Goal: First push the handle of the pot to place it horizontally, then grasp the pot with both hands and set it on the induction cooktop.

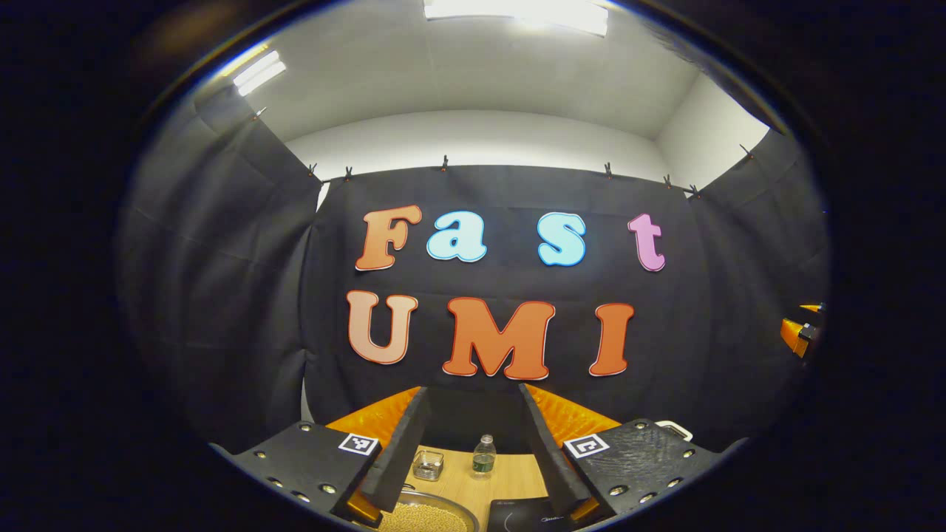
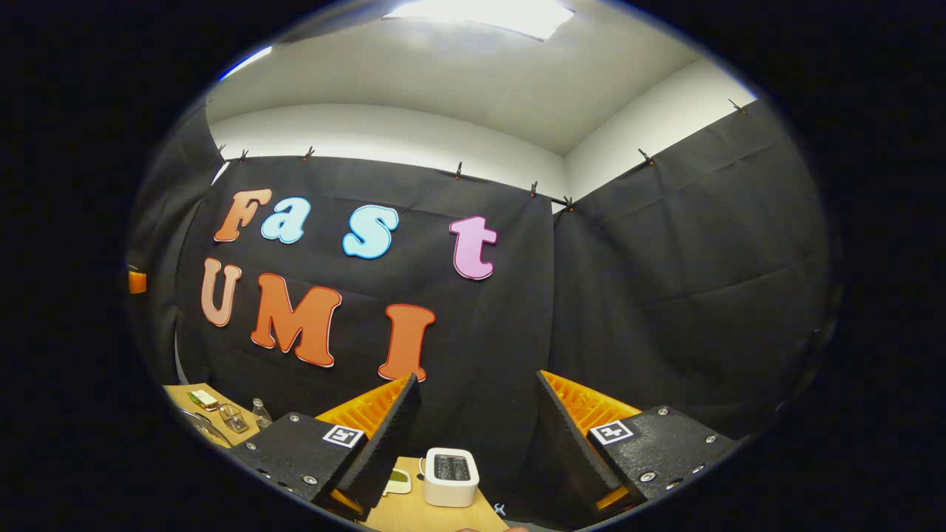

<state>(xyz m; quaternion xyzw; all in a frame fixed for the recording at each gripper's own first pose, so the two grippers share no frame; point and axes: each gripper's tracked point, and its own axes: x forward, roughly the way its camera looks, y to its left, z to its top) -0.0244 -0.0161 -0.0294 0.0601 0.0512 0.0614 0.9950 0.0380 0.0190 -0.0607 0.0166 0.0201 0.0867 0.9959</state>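
Pot [image 1: 425, 517] sits at the bottom edge of the left gripper view, filled with small pale beads, on the wooden desk [image 1: 510, 476]. Induction cooktop [image 1: 528, 515] lies just beside it. Left claw [image 1: 473, 451] hangs above them, spread wide, holding nothing. Behind: small glass container [image 1: 428, 465] and plastic bottle [image 1: 483, 454]. Right claw [image 2: 473, 443] is also wide and empty, over a white toaster [image 2: 451, 476].

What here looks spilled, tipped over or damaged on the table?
Nothing stands out. The bottle and the glass container stand upright on the table, the toaster sits level, and the pot keeps its contents inside.
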